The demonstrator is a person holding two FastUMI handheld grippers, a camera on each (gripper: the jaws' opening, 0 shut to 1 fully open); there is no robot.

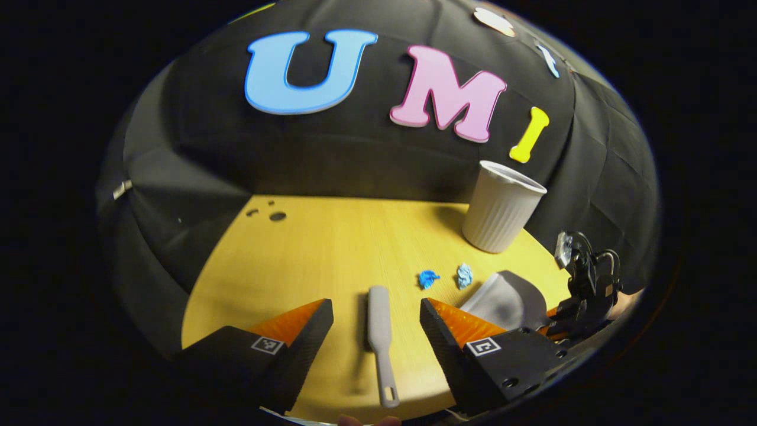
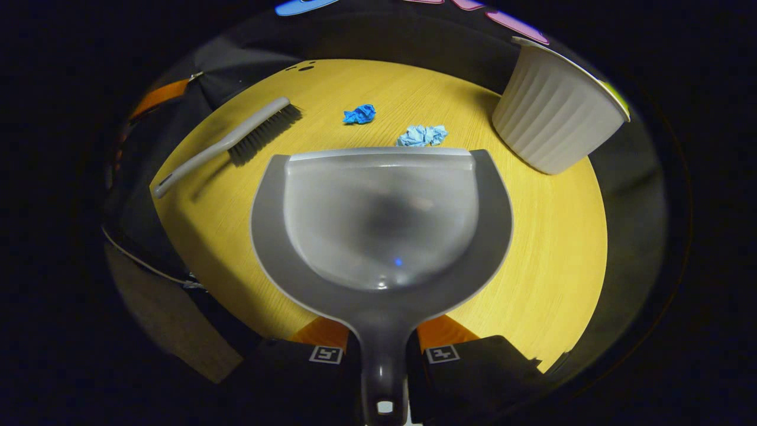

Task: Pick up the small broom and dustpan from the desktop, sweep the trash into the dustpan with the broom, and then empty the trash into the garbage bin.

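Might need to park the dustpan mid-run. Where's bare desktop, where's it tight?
Free: desktop right of the dustpan, below the bin; also far-left desktop beyond the broom. Tight: ahead of the dustpan lip, where two blue paper scraps sit between broom and bin.

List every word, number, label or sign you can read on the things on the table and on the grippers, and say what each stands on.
No readable words or numbers.
Left gripper: a square black-and-white marker on each finger, a pattern, not text.
Right gripper: the same markers.
Broom, dustpan, bin, paper scraps: no print visible.
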